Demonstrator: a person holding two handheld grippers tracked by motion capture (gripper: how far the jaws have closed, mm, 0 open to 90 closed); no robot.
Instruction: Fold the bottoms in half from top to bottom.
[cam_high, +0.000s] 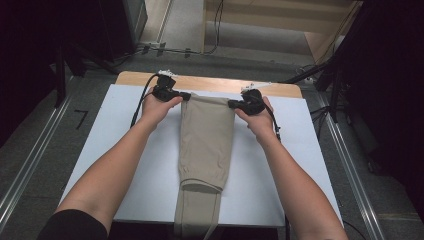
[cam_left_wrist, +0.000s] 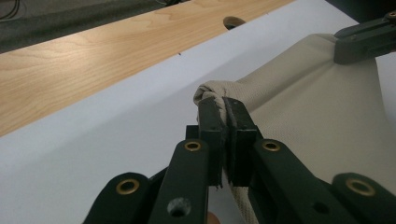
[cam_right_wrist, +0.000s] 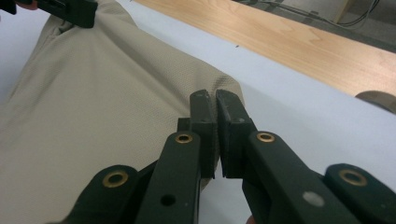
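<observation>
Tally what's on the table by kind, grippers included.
Beige trousers: 1
Black grippers: 2, the left gripper and the right gripper, each clamped on a far corner of the trousers
White table cover: 1
Total: 4
</observation>
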